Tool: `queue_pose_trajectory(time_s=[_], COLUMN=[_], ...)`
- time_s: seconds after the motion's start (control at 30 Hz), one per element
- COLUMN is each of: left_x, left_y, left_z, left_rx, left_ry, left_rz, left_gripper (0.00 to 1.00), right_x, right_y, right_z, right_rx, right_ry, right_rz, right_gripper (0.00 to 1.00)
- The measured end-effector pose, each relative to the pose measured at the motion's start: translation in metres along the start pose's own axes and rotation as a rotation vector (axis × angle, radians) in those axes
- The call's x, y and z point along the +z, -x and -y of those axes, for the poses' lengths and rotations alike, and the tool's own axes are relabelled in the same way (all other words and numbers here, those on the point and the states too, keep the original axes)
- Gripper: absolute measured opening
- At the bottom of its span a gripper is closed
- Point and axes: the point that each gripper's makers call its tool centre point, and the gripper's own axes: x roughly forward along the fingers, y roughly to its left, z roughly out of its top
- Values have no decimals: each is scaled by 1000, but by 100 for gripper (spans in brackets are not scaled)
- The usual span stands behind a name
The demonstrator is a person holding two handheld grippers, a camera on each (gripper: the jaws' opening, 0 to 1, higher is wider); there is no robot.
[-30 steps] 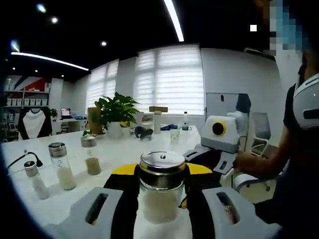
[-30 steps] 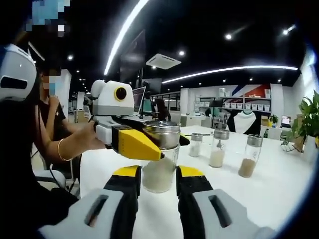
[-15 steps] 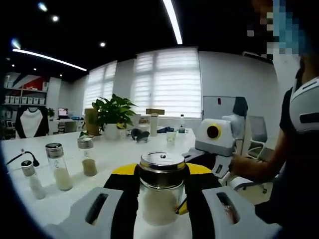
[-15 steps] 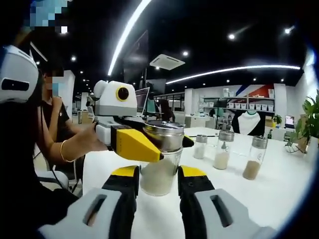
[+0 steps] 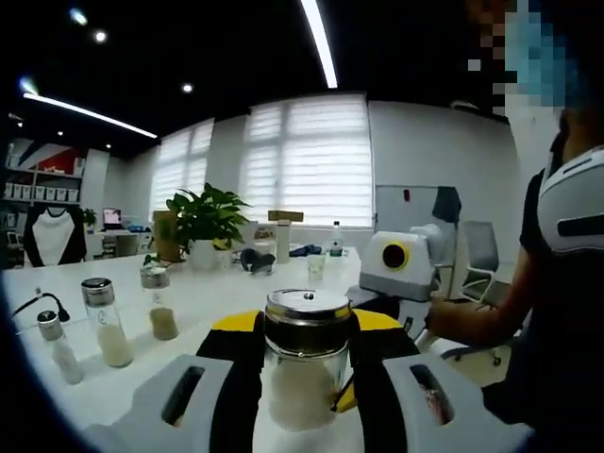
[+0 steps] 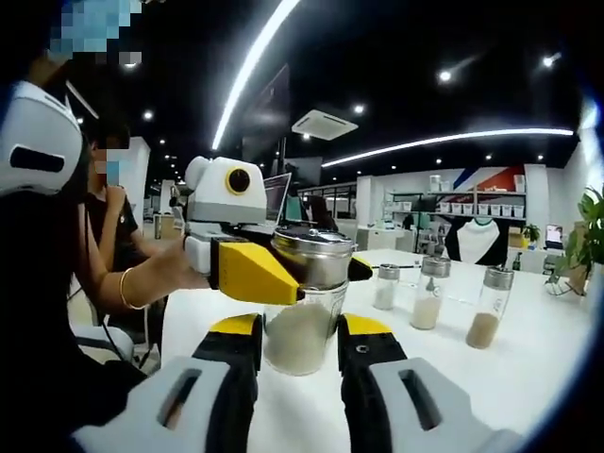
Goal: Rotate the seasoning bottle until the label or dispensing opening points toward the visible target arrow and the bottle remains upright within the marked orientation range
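A glass seasoning bottle with a shiny metal lid and pale powder inside stands upright between the black-and-yellow jaws of my left gripper, which is shut on it. In the right gripper view the same seasoning bottle sits between the jaws of my right gripper, which press on both sides of its lower glass. The left gripper comes in from the left there, its yellow jaw against the lid. The right gripper shows behind the bottle, held by a person's hand.
Three smaller seasoning bottles stand in a row on the white table, also seen as bottles at the right. A potted plant stands further back. The person's arm and body are at the table's edge.
Both views have swung a little with the hands: the row of small bottles drifts left in the left view and right in the right view. The bottle stays between both pairs of jaws.
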Motion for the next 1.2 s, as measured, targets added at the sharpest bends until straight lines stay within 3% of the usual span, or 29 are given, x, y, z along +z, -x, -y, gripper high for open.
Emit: queue_pose_trajectory(time_s=[0.23, 0.37, 0.67, 0.8, 0.93, 1.2], left_x=[-11, -17, -21, -18, -19, -21], left_y=[-4, -3, 2, 5, 8, 15], left_z=[-3, -9, -24, -32, -37, -44], left_rx=[45, 81, 204, 299, 369, 436], left_ry=[-19, 9, 65, 71, 42, 46], left_rz=[-54, -70, -49, -8, -7, 6], left_gripper=[38, 38, 39, 39, 40, 40], right_x=[-9, -15, -17, -14, -15, -18], right_y=[-3, -5, -13, -16, -21, -25], right_z=[4, 9, 15, 18, 20, 19], right_rx=[-59, -116, -199, -254, -291, -344], right_ry=[-25, 40, 44, 7, -23, -11], right_rz=[-23, -62, -58, -5, 22, 42], right_gripper=[28, 28, 28, 28, 28, 28])
